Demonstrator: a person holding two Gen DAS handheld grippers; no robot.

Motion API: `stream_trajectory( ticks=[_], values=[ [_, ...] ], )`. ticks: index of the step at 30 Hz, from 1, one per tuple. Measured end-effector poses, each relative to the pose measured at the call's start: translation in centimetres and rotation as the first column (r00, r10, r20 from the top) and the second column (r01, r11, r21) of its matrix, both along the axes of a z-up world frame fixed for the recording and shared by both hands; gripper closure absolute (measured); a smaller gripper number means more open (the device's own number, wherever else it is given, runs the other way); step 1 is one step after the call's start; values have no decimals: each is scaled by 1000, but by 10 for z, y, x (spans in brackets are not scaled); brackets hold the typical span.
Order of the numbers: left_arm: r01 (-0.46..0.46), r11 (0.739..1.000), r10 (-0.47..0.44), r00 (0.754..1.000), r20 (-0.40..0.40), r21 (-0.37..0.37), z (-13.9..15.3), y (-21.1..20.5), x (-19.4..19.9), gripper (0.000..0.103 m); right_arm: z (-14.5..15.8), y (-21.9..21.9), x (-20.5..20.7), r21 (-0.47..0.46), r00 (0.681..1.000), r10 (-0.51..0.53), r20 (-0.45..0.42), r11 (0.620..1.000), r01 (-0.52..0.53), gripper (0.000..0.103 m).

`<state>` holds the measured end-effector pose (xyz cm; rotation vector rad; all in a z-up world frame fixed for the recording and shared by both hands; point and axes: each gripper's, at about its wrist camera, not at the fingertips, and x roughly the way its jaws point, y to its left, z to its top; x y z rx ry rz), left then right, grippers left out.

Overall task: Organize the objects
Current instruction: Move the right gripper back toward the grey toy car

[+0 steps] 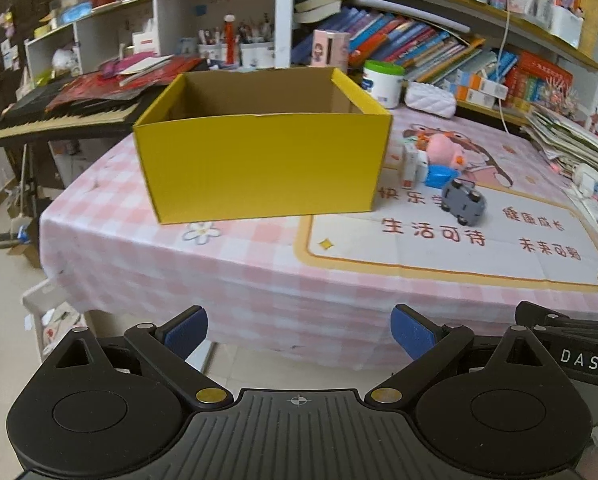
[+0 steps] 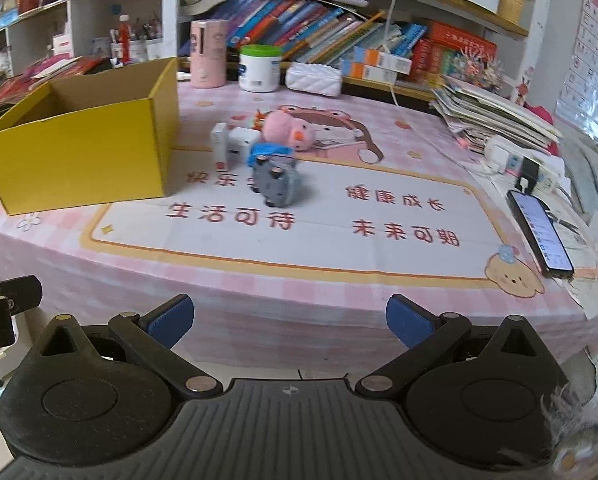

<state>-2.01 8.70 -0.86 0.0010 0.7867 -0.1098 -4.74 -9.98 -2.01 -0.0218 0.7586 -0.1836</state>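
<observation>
Table (image 2: 339,288) | phone (image 2: 539,236) in right view only | both tongs (image 1: 299,330) (image 2: 289,320) wide, empty

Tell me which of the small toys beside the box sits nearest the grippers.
The grey toy car, wheels showing. It lies at the front of the cluster; the blue piece, white boxes and pink plush pig are farther back.
</observation>
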Motion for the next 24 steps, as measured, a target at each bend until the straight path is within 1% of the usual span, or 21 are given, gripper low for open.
stream_trajectory(
  ticks=[5, 11, 17, 24],
  values=[
    [4, 1000, -4, 1000, -12, -9, -2, -15, 10, 4, -1, -15, 6, -5, 1000, -9, -7, 1000, 9, 0],
    [11, 1000, -11, 1000, -29, -4, -5, -35, 26, 3, -3, -36, 26, -1, 1000, -15, -27, 1000, 15, 0],
    [-17, 1000, 16, 999, -36, -8, -5, -51, 46, 4, -3, -53, 50, -7, 999, 14, -34, 1000, -15, 0],
    [-50, 999, 50, 998, -33, -3, -4, -68, 67, 4, 1, -73, 82, 12, 998, 59, -22, 998, -59, 0]
  ],
)
